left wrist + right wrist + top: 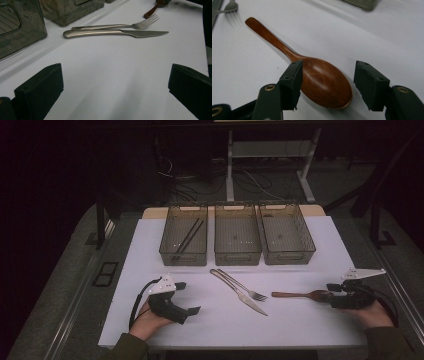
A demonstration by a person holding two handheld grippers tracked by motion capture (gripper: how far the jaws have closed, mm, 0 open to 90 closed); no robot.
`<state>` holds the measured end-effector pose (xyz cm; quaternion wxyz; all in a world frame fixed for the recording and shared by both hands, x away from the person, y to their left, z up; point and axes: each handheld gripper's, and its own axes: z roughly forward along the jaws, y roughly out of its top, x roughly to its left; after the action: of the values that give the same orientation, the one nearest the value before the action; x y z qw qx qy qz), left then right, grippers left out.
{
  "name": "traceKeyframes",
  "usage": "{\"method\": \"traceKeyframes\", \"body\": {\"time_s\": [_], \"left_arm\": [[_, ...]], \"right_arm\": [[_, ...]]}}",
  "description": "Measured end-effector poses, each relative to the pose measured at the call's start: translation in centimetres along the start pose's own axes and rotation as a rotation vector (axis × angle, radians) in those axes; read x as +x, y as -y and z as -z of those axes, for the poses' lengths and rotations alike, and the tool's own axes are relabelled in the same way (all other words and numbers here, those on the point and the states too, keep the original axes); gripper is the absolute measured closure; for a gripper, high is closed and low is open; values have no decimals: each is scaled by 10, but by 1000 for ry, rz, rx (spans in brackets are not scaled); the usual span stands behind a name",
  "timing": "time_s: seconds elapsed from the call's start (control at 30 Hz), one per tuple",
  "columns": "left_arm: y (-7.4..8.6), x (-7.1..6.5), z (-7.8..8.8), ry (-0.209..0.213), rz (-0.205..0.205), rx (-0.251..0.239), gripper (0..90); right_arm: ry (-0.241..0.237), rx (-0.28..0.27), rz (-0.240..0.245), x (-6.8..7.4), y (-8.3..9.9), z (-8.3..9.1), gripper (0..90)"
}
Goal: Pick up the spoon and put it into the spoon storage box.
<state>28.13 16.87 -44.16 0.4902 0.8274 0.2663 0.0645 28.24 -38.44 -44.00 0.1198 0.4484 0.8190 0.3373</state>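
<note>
I had the right gripper (327, 82) part open astride the wooden spoon (322, 80) bowl, gripping nothing; the left gripper (115, 87) stood wide open, empty.

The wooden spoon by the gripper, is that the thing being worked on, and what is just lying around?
In the job:
wooden spoon, between the open right gripper jaws
three bins, likely for sorting

Lying about for now:
fork
knife
chopsticks, already in the left bin
left gripper, open, holding nothing
</note>
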Motion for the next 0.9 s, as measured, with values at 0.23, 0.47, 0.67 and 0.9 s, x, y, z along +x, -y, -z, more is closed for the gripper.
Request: {"method": "traceKeyframes", "body": {"time_s": [0.23, 0.47, 0.67, 0.9], "left_arm": [[0, 0, 0, -1, 1, 2, 0], [0, 0, 0, -1, 0, 1, 0], [0, 0, 0, -2, 0, 1, 0], [0, 0, -1, -2, -2, 1, 0]], "right_arm": [[-11, 33, 28, 2, 1, -4, 408], [-47, 55, 64, 7, 1, -5, 488], [-55, 78, 109, 11, 1, -5, 547], [-72, 85, 127, 12, 1, -4, 631]]}}
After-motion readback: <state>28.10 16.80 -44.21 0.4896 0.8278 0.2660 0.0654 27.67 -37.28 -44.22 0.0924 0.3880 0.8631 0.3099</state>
